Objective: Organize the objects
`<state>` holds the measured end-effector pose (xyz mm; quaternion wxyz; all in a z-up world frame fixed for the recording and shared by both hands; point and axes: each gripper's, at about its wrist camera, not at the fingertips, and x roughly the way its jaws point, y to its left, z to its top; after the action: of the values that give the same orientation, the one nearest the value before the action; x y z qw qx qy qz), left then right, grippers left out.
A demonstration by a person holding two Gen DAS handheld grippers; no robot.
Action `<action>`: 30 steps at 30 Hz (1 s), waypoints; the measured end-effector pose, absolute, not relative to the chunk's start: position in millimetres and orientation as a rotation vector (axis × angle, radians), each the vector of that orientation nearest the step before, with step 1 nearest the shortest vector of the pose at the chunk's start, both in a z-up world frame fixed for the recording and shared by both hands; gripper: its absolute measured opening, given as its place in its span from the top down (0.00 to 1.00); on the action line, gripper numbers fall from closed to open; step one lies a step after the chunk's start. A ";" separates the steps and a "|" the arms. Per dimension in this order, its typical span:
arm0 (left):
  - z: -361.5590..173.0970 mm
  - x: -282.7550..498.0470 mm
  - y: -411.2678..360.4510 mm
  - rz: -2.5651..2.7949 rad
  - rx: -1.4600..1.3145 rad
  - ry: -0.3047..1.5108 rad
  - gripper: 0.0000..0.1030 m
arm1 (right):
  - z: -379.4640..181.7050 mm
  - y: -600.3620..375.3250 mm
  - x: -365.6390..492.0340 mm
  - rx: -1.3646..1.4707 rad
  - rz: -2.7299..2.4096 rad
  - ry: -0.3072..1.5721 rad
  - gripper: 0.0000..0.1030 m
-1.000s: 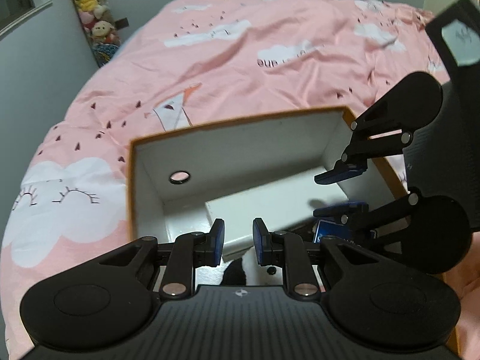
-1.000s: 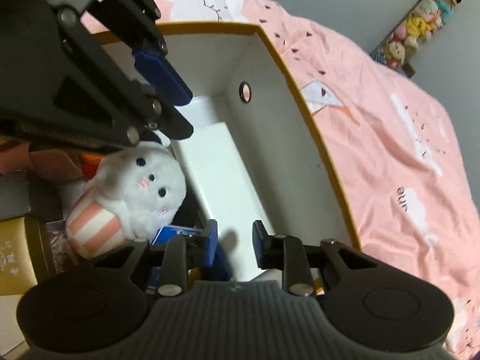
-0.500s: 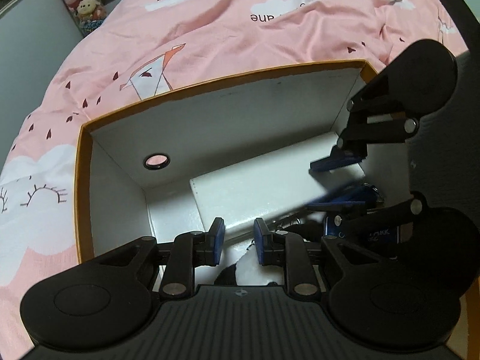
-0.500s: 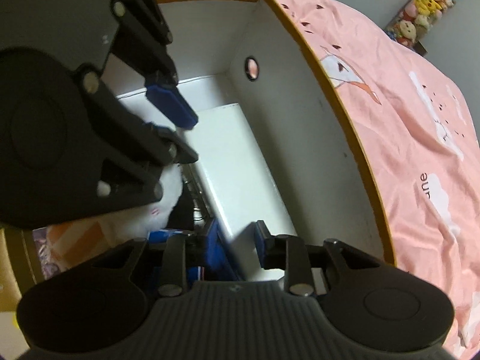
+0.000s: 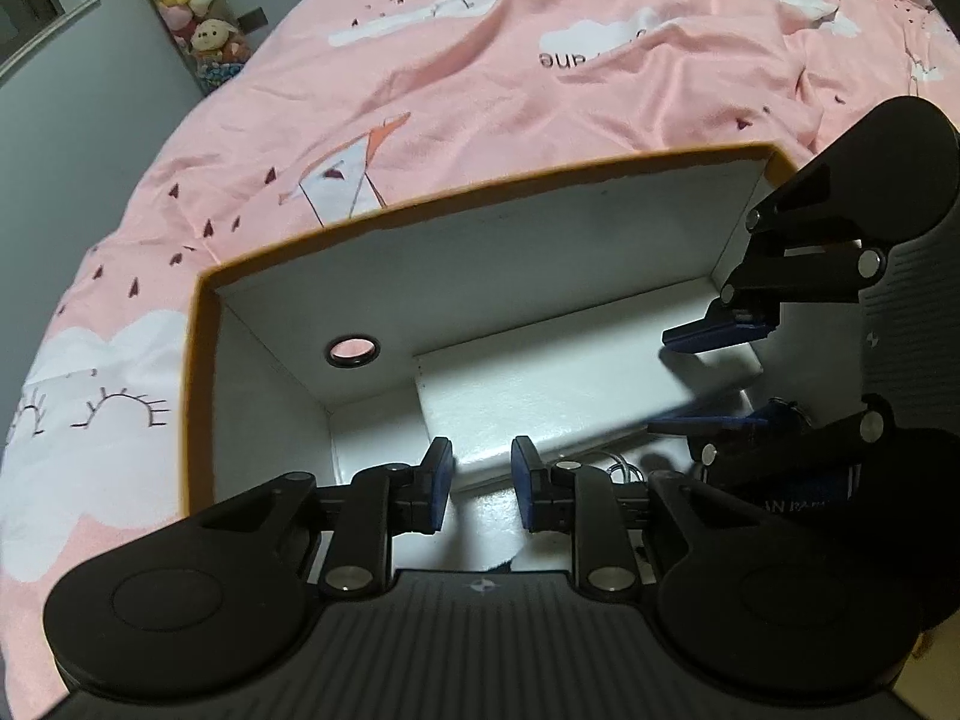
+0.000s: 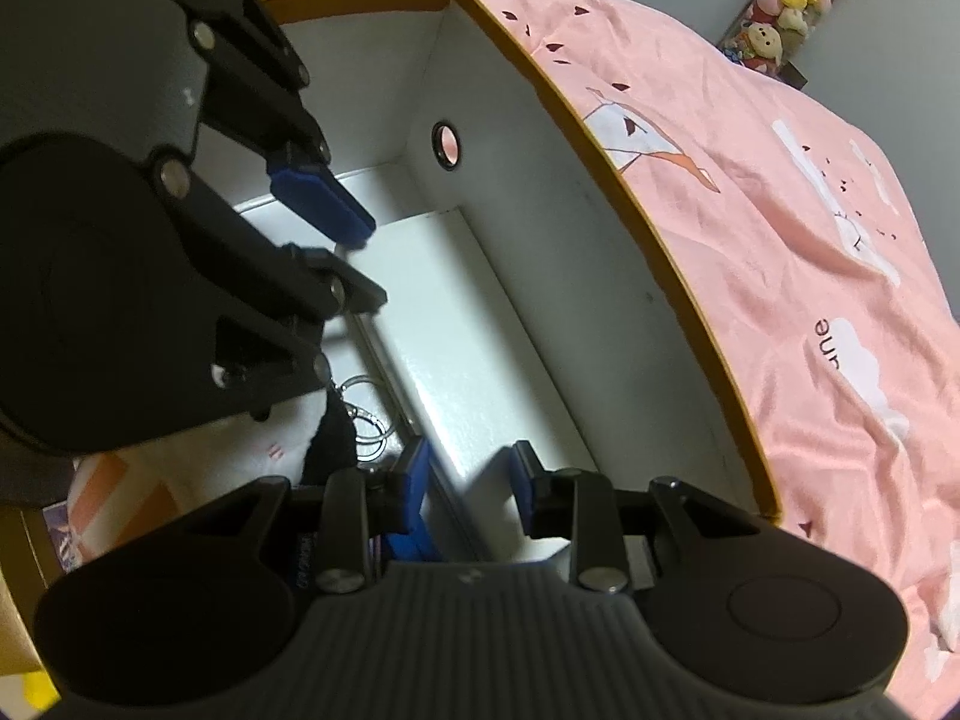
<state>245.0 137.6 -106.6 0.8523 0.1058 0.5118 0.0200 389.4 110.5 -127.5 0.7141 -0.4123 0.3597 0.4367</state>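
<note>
On the bed with the pink cloud-print quilt (image 5: 600, 90) stands an open cardboard storage box with an orange rim and white inner walls (image 5: 540, 252), and both tongs point steeply down into it. The left tongs (image 5: 480, 483) hang over the near end of a flat white rectangular box (image 5: 558, 396) that lies on the storage box's floor along the wall with the round metal-ringed hole (image 5: 353, 351); their blue pads stand a narrow gap apart and are opening, with nothing pressed between them. The right tongs (image 6: 468, 486) sit at the other end of the same white box, their pads likewise narrowly parted, straddling its long edge without visibly clamping it; whether either pad touches the box cannot be told. In the right wrist view, a white plush toy with an orange-and-white striped base (image 6: 150, 480) lies beside the white box, partly hidden under the left tongs, with a few thin metal key rings (image 6: 366, 420) and a dark blue item just next to it. A clear column of small stuffed toys (image 5: 192, 18) stands by the grey wall beyond the bed.
</note>
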 end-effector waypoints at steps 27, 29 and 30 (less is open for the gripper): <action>60.0 92.4 80.4 0.063 0.132 0.629 0.20 | 37.5 -32.1 255.1 -0.323 0.765 0.572 0.41; 68.9 78.5 75.8 0.069 0.122 0.580 0.15 | 44.2 -43.3 240.5 -0.265 0.738 0.531 0.37; 72.6 72.0 73.3 0.071 0.126 0.557 0.15 | 46.4 -50.1 231.8 -0.234 0.723 0.514 0.29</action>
<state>72.0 73.3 72.6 0.9590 0.0621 0.2744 0.0349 231.8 -50.1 46.4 0.8966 -0.1131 0.2481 0.3488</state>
